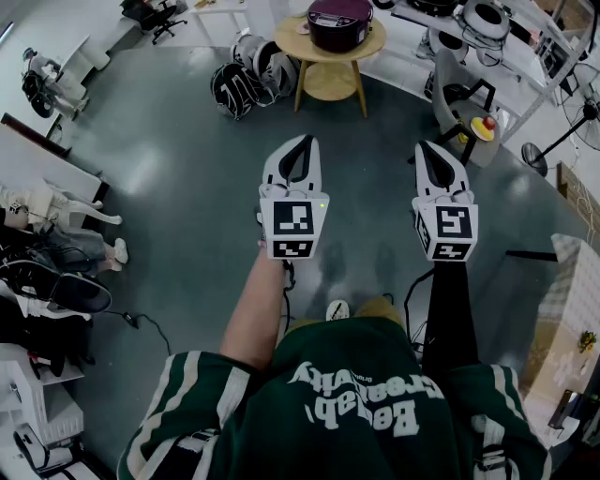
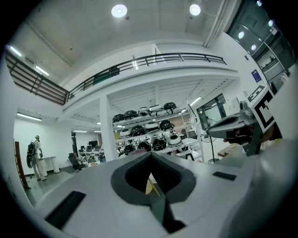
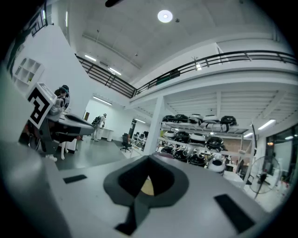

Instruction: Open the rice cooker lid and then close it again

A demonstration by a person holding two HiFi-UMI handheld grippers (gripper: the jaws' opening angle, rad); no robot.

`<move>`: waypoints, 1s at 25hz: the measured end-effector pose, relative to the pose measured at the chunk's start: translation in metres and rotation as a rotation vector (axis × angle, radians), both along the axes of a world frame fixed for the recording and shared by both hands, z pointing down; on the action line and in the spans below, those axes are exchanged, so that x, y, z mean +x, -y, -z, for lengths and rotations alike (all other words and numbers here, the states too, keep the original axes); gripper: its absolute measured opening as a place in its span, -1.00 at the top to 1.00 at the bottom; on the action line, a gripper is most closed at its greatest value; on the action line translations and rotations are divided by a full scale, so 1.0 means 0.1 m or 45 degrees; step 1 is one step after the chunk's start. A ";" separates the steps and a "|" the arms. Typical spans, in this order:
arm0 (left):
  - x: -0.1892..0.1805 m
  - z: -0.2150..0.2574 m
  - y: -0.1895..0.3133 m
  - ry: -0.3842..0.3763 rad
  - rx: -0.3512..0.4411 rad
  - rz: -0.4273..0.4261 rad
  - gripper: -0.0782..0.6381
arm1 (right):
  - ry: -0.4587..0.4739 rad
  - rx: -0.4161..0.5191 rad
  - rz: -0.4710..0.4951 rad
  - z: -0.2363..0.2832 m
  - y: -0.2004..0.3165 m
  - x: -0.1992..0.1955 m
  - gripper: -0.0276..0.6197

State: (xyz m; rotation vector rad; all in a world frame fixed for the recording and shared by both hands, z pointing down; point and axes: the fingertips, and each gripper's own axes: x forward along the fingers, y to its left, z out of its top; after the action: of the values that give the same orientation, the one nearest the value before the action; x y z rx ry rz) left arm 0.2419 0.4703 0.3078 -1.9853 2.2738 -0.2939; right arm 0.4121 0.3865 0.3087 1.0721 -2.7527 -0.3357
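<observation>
- Holding both grippers out level in front of the body, side by side and apart, above a glossy grey floor.
- Left gripper, white plastic with a black-and-white marker cube: jaws pressed together, nothing between them.
- Right gripper, same build: jaws likewise closed, nothing between them.
- Dark maroon round rice cooker sits on a small round pale-wood table at the top of the head view. It is well ahead of both grippers, and its lid appears to be down.
- Neither gripper touches the cooker or the table; open floor lies between them.
- Black-and-white rounded shells, helmet-like, lie on the floor just left of the table legs.
- Both gripper views look past the closed tips to white shelving loaded with similar rounded shells, beside a white pillar and under a railed balcony.
- Person's dark green top with white stripes fills the bottom of the head view.
</observation>
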 end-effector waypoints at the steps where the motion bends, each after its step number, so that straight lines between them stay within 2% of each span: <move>1: -0.02 0.01 -0.02 0.001 0.005 0.003 0.78 | 0.000 -0.001 0.005 0.00 -0.01 -0.02 0.90; 10: -0.10 0.01 -0.09 -0.008 0.021 -0.025 0.77 | 0.072 -0.039 0.000 -0.05 -0.10 -0.15 0.90; 12: -0.09 0.01 -0.06 -0.042 0.033 -0.041 0.76 | 0.083 -0.056 0.006 -0.08 -0.07 -0.17 0.81; 15: -0.07 0.01 0.00 -0.066 0.044 -0.064 0.52 | 0.101 -0.074 0.015 -0.09 0.00 -0.20 0.61; 18: -0.12 -0.01 0.11 -0.087 0.039 -0.071 0.41 | 0.139 -0.079 0.038 -0.07 0.10 -0.28 0.55; 25: -0.28 -0.07 0.65 -0.122 0.048 -0.072 0.35 | 0.156 -0.095 0.072 -0.16 0.58 -0.44 0.50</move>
State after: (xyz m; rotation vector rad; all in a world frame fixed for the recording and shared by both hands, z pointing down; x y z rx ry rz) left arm 0.2141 0.4051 0.3145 -2.0839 2.2556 -0.1529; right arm 0.3684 0.3284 0.3244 1.0311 -2.8821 -0.1779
